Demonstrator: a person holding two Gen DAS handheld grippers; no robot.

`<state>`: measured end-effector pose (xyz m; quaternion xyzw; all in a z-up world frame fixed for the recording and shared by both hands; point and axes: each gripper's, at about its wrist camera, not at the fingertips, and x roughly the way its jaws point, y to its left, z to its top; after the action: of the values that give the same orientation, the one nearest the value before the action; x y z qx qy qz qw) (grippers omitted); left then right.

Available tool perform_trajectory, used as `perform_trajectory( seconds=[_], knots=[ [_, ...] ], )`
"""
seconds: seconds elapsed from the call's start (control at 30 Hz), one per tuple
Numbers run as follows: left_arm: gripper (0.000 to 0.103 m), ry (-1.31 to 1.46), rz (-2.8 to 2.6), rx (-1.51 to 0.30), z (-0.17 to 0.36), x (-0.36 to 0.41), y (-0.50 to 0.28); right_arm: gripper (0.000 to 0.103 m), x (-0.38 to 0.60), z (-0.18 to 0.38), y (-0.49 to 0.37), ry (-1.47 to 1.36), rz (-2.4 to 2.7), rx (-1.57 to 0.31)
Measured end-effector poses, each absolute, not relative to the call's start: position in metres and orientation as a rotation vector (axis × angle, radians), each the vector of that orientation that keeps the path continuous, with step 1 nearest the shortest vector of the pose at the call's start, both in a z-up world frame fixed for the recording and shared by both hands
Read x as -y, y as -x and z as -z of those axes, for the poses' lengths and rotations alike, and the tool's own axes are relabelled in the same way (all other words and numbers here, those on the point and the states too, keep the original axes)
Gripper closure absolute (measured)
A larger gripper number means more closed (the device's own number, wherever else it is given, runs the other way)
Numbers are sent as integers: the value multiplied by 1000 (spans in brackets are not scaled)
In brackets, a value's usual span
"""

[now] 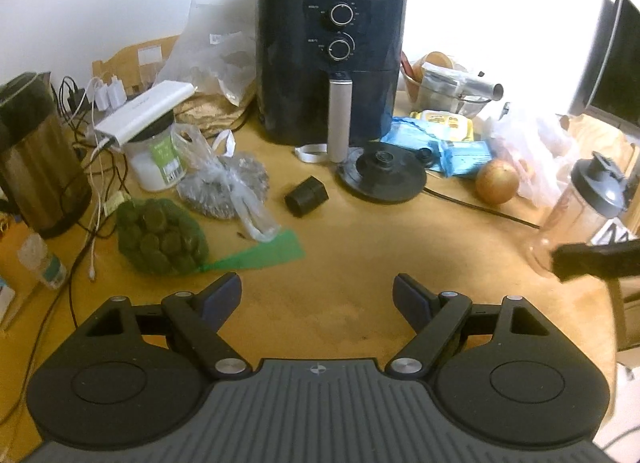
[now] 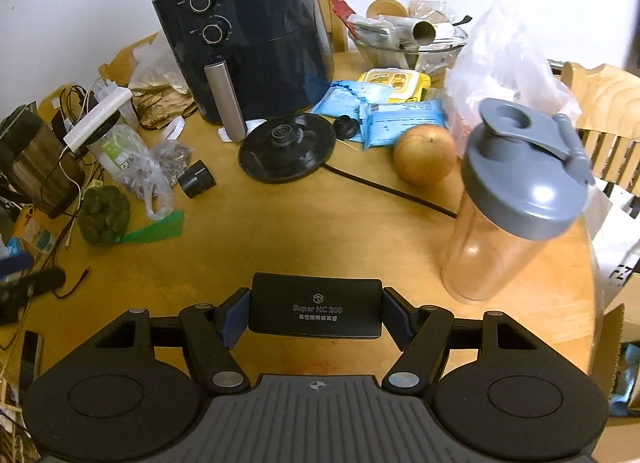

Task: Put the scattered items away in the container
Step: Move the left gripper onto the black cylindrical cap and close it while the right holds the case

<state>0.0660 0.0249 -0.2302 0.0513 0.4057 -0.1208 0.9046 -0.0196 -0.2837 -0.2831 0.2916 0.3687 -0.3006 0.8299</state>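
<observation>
A lived-in home kitchen or dining corner, judging by the round wooden table (image 2: 304, 239) against a white wall. A dark navy air fryer with two dials (image 1: 330, 63) stands at the back; a steel electric kettle (image 1: 38, 159) sits left of it, a round yellowish fruit (image 1: 497, 181) and a glass bowl of packets (image 2: 408, 45) to its right.

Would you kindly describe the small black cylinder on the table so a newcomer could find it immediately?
Start at the big dark air fryer at the back of the round table. In front of its handle, slightly left, a short black cylinder lies on its side. Unlike the flat round kettle base to its right, it is stubby, and it sits beside a clear plastic bag.
</observation>
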Motion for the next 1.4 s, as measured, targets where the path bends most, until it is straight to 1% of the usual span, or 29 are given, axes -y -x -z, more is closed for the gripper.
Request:
perform_trajectory(
  seconds=[0.13,0.7,1.13,1.4],
  knots=[
    [20,-141,248,-841,236,-23,-81,31,275,284,24,-566,662,-802],
    [20,-295,317,-821,259,-6,-129,31,270,284,42,-623,724,-781],
    [20,-315,322,-809,241,10,-157,31,270,284,44,-650,737,-764],
    [20,-329,316,-816,243,10,-161,31,270,283,44,-657,743,-756]
  ],
)
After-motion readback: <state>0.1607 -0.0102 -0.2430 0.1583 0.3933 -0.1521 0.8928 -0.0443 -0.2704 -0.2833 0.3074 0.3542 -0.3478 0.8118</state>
